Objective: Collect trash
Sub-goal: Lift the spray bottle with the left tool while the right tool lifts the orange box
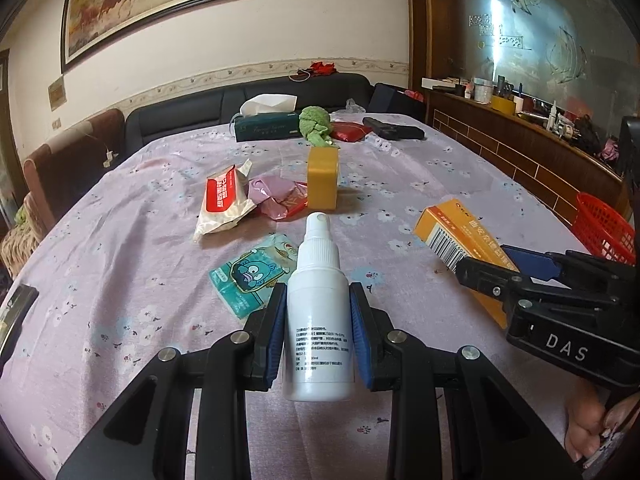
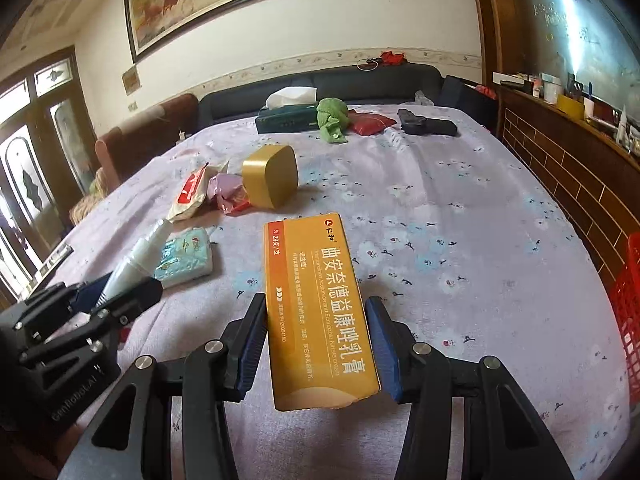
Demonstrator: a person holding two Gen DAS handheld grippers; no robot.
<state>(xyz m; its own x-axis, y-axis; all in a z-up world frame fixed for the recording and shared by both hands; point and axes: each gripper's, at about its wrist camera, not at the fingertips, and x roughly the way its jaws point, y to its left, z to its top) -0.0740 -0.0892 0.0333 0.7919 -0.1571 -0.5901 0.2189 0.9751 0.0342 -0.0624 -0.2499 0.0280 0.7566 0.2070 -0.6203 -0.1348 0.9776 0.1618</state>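
My left gripper (image 1: pixel 318 300) is shut on a white spray bottle (image 1: pixel 318 316), held above the table; the bottle also shows in the right wrist view (image 2: pixel 136 258). My right gripper (image 2: pixel 316 312) is shut on an orange medicine box (image 2: pixel 316 300), which also shows in the left wrist view (image 1: pixel 456 236). On the floral tablecloth (image 1: pixel 120 280) lie a teal tissue pack (image 1: pixel 250 270), a red-and-white wrapper (image 1: pixel 224 204), a crumpled pink wrapper (image 1: pixel 276 196) and a yellow box (image 1: pixel 322 178). A red basket (image 1: pixel 604 226) stands at the table's right edge.
At the far end are a green tissue box (image 1: pixel 266 126), a green cloth (image 1: pixel 316 124), a red packet (image 1: pixel 350 131) and a black object (image 1: pixel 394 129). A dark sofa (image 1: pixel 248 96) is behind the table, a wooden counter (image 1: pixel 520 140) to the right.
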